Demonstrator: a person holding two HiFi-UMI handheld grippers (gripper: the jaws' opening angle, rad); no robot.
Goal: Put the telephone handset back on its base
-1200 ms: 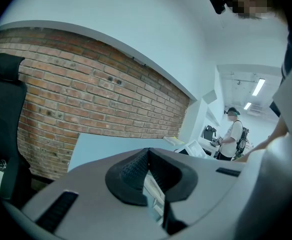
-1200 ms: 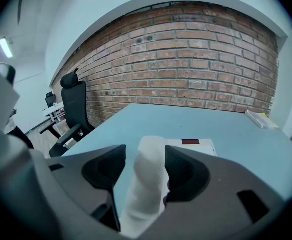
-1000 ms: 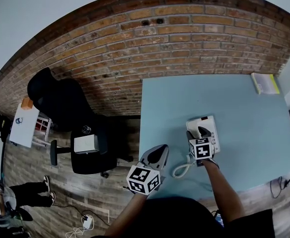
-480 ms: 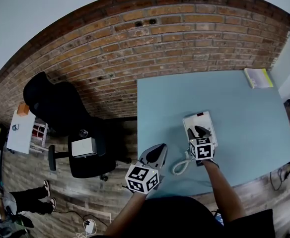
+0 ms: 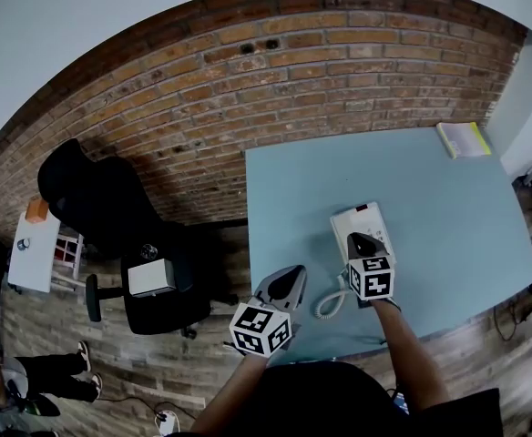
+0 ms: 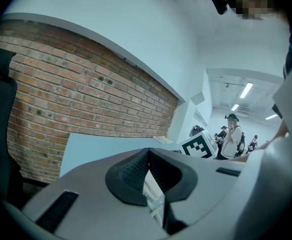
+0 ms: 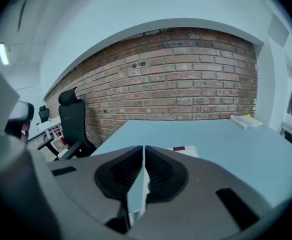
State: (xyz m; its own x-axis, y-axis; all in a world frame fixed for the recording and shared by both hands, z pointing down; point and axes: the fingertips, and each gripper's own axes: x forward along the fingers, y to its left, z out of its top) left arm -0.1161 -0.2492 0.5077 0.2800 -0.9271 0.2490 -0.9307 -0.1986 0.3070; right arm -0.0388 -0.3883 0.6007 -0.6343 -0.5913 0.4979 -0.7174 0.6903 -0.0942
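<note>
The white telephone (image 5: 364, 226) lies on the blue table (image 5: 448, 208), its coiled cord (image 5: 332, 304) trailing toward me. The handset seems to rest along the base's left side; my gripper hides part of it. My right gripper (image 5: 361, 243) hovers over the phone's near end. Its jaws have just been closing and now stand shut with nothing between them. In the right gripper view (image 7: 143, 149) the phone's far end (image 7: 185, 149) shows past the pads. My left gripper (image 5: 290, 277) hangs at the table's near left edge, shut and holding nothing (image 6: 147, 152).
A yellow-white book (image 5: 464, 138) lies at the table's far right corner. Left of the table stand a black office chair (image 5: 102, 189) and a second chair bearing a box (image 5: 152, 279). A brick wall (image 5: 339, 80) runs behind. People (image 6: 231, 136) stand far off.
My right gripper's jaws went from wide open to shut while it lifted and drew back a little from the phone. The left gripper has hardly moved.
</note>
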